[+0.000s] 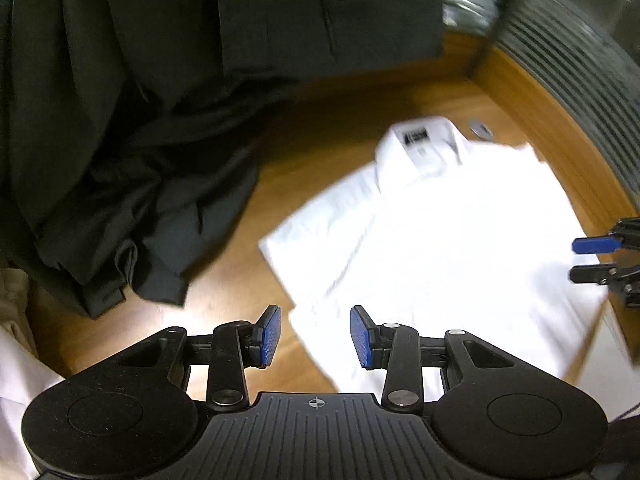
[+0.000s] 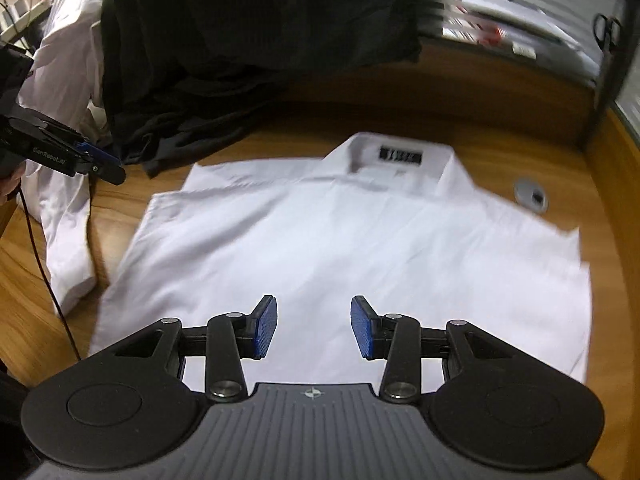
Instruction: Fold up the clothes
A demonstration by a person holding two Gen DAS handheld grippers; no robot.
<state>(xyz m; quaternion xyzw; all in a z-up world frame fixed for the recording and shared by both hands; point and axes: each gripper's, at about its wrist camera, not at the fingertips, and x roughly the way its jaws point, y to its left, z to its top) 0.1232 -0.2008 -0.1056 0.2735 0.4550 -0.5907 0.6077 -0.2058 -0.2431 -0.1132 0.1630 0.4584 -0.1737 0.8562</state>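
A white collared shirt (image 2: 340, 248) lies flat and folded on the wooden table, collar with a black label at the far end; it also shows in the left wrist view (image 1: 440, 240). My left gripper (image 1: 315, 336) is open and empty above the shirt's near left corner. My right gripper (image 2: 314, 328) is open and empty over the shirt's near edge. The right gripper also shows at the right edge of the left wrist view (image 1: 592, 258), jaws apart. The left gripper appears at the left of the right wrist view (image 2: 100, 164).
A heap of black clothes (image 1: 132, 128) lies at the back left of the wooden table (image 2: 460, 96). More white garments (image 2: 64, 184) lie at the left. A grey cable grommet (image 2: 531, 195) sits right of the collar. A slatted panel (image 1: 568, 60) borders the table.
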